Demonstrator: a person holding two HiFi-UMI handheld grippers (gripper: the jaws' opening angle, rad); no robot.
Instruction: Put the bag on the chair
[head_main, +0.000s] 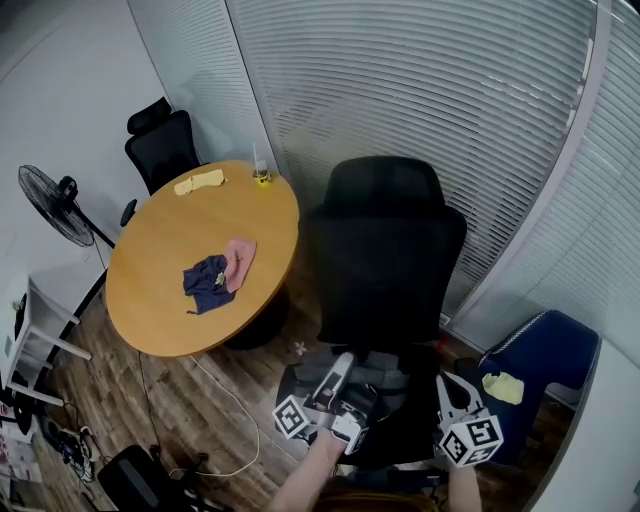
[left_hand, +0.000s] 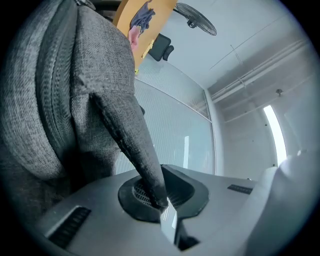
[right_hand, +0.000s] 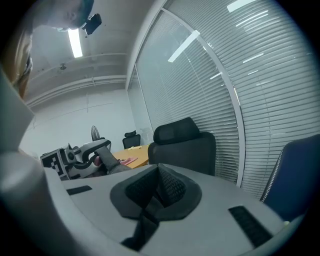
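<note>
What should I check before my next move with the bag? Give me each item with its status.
1. Left tool shut on the strap of the bag: ok.
2. Strap runs cleanly from the pads up to the bag, no snag visible: ok.
3. Bag sits in front of the backrest of the black chair, in line with it: ok.
4. Bag's weight already resting on the chair: cannot tell, its underside is hidden.
5. Right tool shut with nothing between its jaws, free to help: ok.
</note>
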